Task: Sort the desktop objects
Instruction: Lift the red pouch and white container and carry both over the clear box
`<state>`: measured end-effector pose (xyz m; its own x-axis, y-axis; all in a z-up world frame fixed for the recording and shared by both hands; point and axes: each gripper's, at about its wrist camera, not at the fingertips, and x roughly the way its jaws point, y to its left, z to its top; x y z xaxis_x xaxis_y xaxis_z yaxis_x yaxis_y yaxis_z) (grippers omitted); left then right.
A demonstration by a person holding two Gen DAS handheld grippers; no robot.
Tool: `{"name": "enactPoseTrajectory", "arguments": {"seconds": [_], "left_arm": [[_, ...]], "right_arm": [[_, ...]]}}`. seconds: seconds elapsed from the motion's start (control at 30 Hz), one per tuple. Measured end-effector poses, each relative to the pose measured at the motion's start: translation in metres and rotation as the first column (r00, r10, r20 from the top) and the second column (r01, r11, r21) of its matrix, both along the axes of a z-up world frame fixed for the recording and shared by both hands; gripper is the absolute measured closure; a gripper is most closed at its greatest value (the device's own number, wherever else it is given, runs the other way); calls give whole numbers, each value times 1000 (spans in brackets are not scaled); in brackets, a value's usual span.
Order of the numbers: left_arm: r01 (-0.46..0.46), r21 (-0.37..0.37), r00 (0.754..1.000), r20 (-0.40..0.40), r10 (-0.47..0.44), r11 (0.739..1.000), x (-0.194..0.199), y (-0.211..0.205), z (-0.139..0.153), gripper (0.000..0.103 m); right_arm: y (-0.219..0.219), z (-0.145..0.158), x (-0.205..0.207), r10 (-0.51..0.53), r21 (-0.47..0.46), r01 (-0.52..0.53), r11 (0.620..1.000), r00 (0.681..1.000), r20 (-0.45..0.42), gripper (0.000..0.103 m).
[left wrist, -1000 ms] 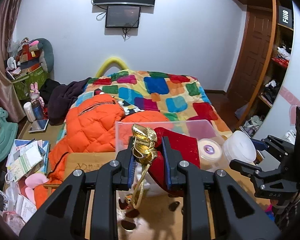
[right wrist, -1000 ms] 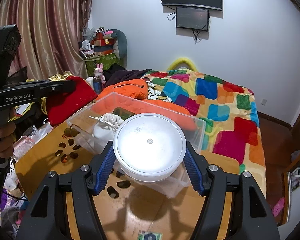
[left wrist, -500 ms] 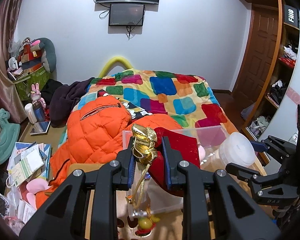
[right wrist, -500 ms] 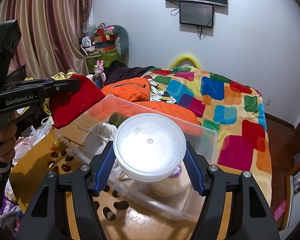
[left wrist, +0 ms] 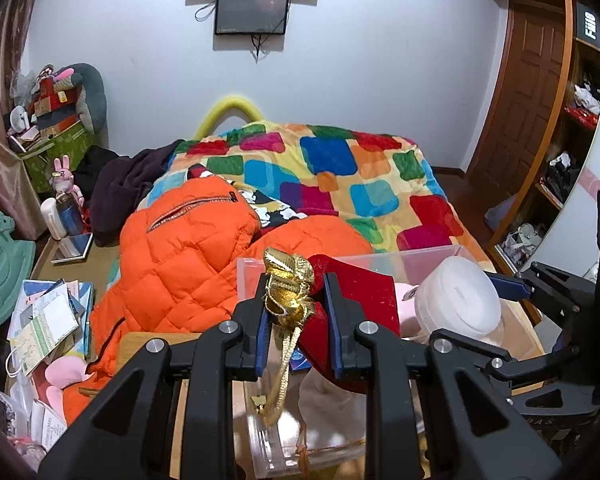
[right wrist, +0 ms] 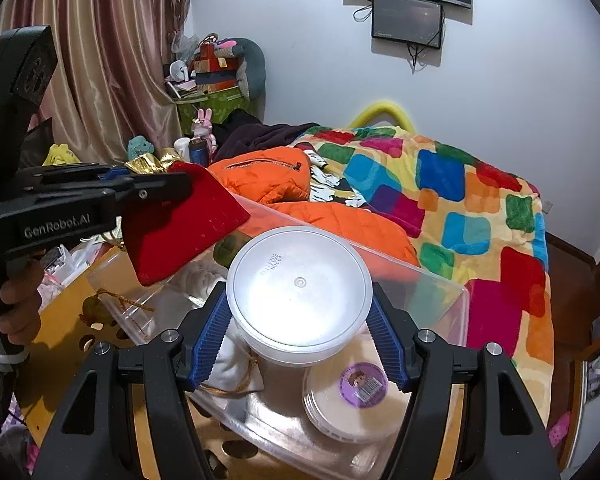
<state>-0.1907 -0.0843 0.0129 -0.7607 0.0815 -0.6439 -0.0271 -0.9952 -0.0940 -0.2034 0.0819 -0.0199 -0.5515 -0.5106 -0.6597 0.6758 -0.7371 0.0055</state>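
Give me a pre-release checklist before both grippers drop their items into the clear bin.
1. Left gripper clamped on red pouch at its gold drawstring: ok.
2. Right gripper gripping white round container: ok.
3. Container over clear bin: ok.
4. Pouch over the bin: ok, near its left end.
5. Free room below: cannot tell; a cream pouch and a flat labelled tub already lie inside.

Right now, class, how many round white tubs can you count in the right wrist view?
2. One tub is gripped in the right tongs above the clear bin; a flatter tub with a purple label lies inside it. Others may be hidden.
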Motion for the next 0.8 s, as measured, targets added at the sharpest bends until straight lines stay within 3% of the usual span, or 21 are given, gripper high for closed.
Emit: {"name": "enactPoseTrajectory", "arguments": {"seconds": [0.8], "left_arm": [[44,-6,995,94,-44,999,-16,8,-36,80]], "right_arm": [[-19,-26,4,45,85,-46,995,999,12,42]]}}
